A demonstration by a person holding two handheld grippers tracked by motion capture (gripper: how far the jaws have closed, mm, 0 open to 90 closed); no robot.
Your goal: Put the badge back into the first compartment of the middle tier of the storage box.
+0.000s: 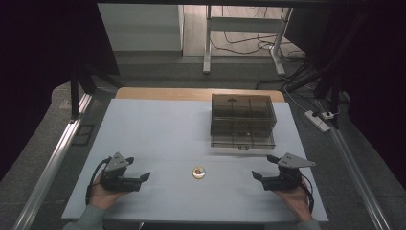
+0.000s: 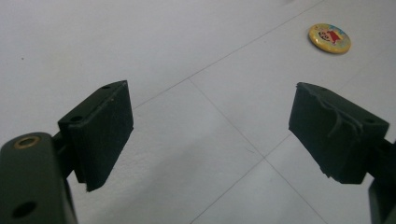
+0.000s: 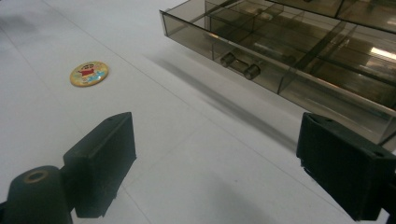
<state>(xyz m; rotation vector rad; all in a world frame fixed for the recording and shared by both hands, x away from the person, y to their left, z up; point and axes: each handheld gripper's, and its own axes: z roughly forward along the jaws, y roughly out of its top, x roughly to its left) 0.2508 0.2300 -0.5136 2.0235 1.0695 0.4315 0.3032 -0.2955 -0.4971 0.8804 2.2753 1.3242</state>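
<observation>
Both hands are holding claws at the counter's (image 1: 158, 124) near edge: left claw (image 1: 136, 176) and right claw (image 1: 265, 166) gaping wide, empty. Between them a yellow cartoon badge (image 1: 198, 172) is lying, lettering unreadable; a smoked-plastic drawer organizer (image 1: 242, 120) is sitting far right.

The flat tabletop (image 1: 158, 129) was pale grey-white, crossed by thin lines. A small round badge (image 1: 198, 172) showed a yellow rim around a red-and-white cartoon picture. The clear plastic compartment box (image 1: 243, 120) was smoky brown. Each hand-held gripper was black.

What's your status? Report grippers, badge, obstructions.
Left gripper and right gripper open, holding nothing. Round badge flat on table between them. Smoked drawer box behind; path unobstructed.
</observation>
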